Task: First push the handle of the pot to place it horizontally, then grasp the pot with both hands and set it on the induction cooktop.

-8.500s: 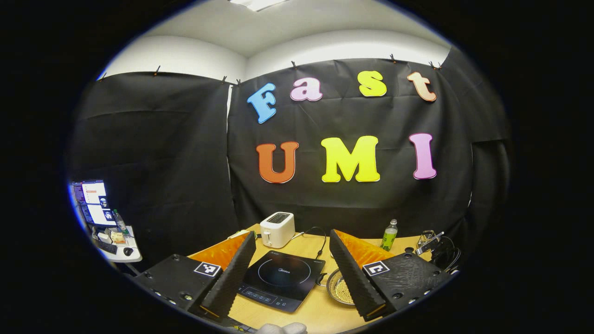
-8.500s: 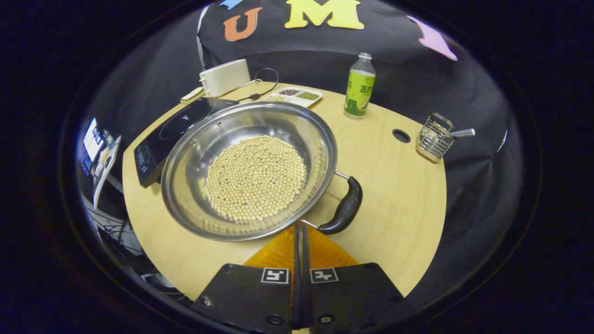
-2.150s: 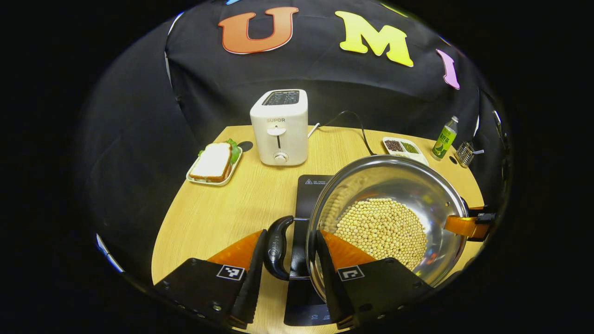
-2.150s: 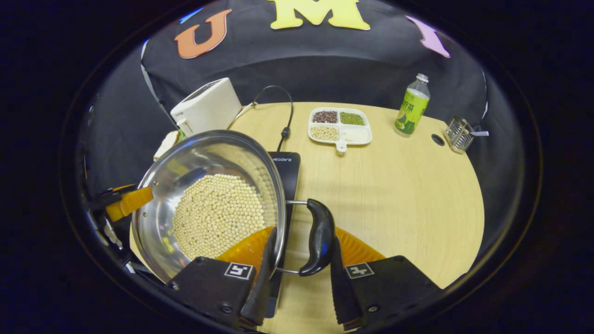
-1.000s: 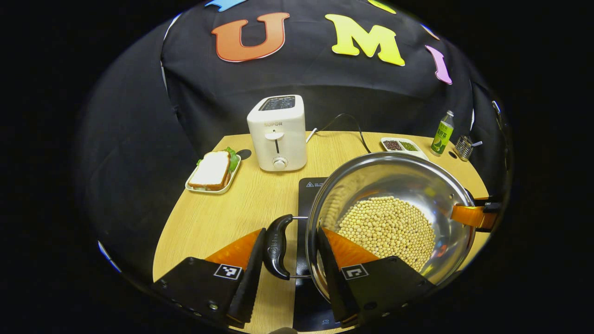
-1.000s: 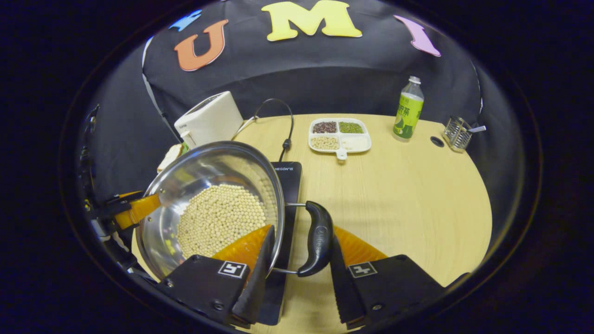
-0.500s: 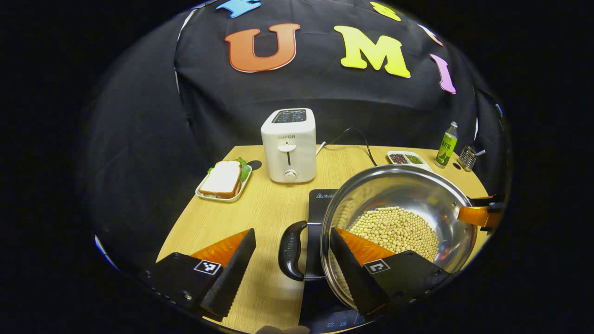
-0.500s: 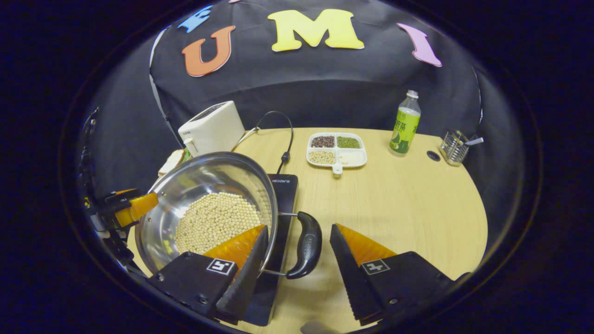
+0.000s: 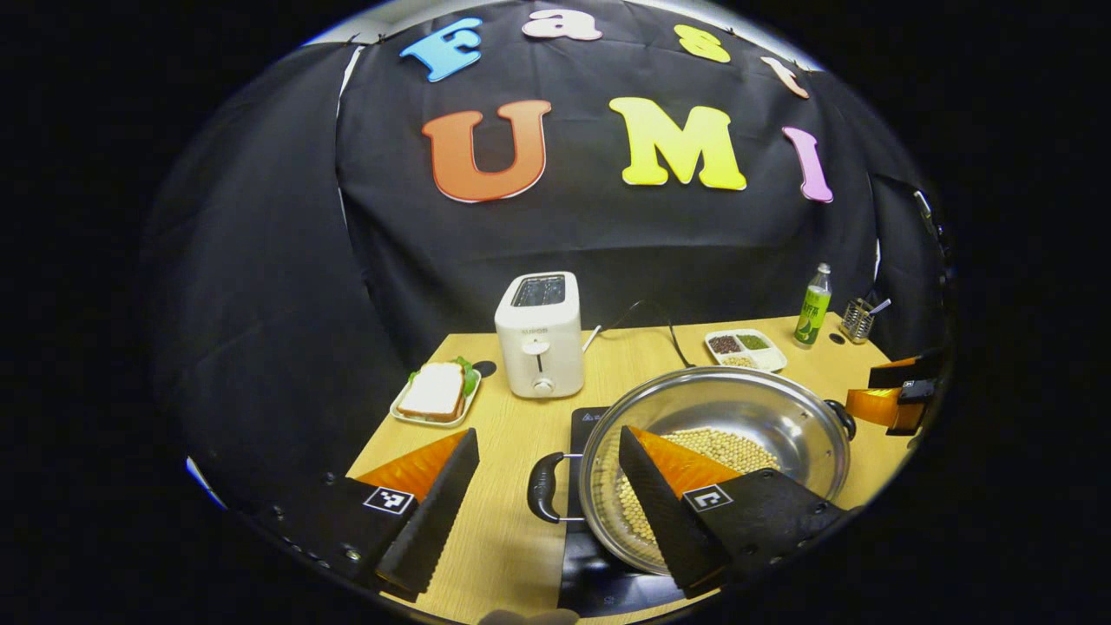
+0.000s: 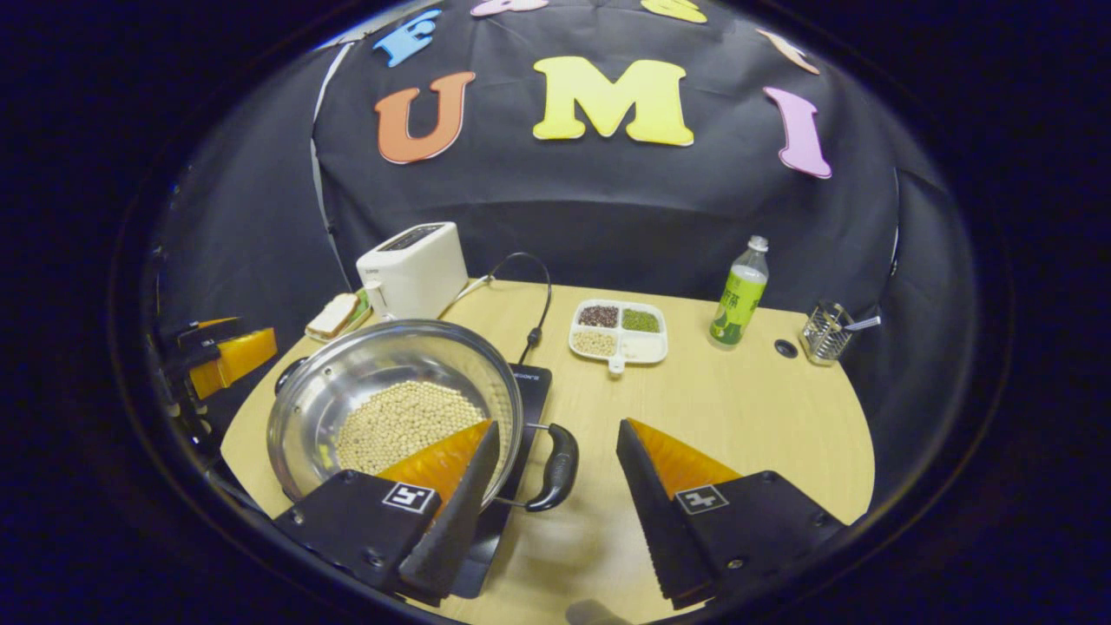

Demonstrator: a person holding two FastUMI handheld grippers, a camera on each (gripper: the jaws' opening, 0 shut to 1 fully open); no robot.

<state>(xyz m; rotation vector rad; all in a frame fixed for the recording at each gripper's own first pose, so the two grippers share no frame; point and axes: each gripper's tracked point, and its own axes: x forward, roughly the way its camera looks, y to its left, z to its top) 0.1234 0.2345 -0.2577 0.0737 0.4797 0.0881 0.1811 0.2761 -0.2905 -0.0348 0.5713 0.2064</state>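
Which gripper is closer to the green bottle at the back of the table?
Right. The right gripper is open beside the pot's right handle, on the bottle's side of the table. The left gripper is open at the opposite handle, with the pot between.

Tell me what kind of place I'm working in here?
Likely a staged kitchen booth, not a real kitchen: a round wooden table against black cloth, holding a white toaster, black induction cooktop and steel pot of beans.
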